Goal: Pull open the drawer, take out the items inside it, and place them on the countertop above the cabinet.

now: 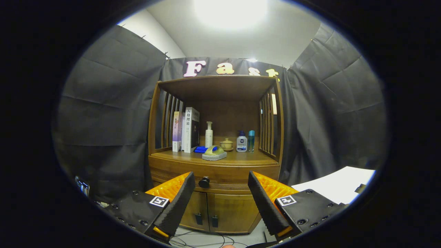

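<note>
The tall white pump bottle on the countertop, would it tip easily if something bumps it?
Probably yes. The pump bottle stands upright, tall and slim on a narrow base, so a nudge near its pump head would likely topple it. It looks like smooth plastic, possibly slippery. The open gripper is well short of it.

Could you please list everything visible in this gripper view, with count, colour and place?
Wooden cabinet: one, brown, ahead against the booth wall.
Round drawer knob: one, black, on the closed drawer front, ahead of the fingers.
Upright books: about three, white and purple, at the countertop's left end.
Pump bottle: one, white, beside the books.
Folded cloth: one, blue, before the books.
Scrubbing brush: one, yellow-green on a grey base, at the countertop's front.
Lidded ceramic pot: one, tan, mid-countertop.
Squat bottle: one, white with blue cap, beside the pot.
Slim bottle: one, teal, rightmost.
Paper sheets: white, beside the cabinet.
Claw: one, open, short of the knob.
</note>
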`<state>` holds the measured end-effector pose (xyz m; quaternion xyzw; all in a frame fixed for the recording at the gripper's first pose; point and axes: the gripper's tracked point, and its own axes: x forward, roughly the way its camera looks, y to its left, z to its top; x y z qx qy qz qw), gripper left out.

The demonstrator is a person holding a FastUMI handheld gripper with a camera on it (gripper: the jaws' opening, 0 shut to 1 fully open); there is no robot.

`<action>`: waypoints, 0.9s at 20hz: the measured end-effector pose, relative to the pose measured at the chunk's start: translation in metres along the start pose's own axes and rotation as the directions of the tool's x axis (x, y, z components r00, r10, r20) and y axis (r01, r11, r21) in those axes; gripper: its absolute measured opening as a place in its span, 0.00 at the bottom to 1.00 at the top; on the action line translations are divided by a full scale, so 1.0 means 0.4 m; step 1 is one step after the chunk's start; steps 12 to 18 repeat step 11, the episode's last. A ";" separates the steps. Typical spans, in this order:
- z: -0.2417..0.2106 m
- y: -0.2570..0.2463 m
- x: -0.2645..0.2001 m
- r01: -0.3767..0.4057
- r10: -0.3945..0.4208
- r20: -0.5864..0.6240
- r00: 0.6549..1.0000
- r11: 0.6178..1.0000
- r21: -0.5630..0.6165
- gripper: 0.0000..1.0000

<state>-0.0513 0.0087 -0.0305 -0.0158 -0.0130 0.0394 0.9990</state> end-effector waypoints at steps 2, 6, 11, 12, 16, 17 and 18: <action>-0.001 -0.004 0.007 0.006 -0.006 -0.005 1.000 1.000 0.011 0.98; 0.005 -0.009 0.016 0.015 -0.015 -0.005 1.000 0.999 0.028 0.98; 0.014 -0.027 0.036 0.026 -0.026 -0.003 1.000 0.999 0.040 0.98; 0.014 -0.027 0.036 0.026 -0.026 -0.003 1.000 0.999 0.040 0.98; 0.014 -0.027 0.036 0.026 -0.026 -0.003 1.000 0.999 0.040 0.98; 0.014 -0.027 0.036 0.026 -0.026 -0.003 1.000 0.999 0.040 0.98; 0.014 -0.027 0.036 0.026 -0.026 -0.003 1.000 0.999 0.040 0.98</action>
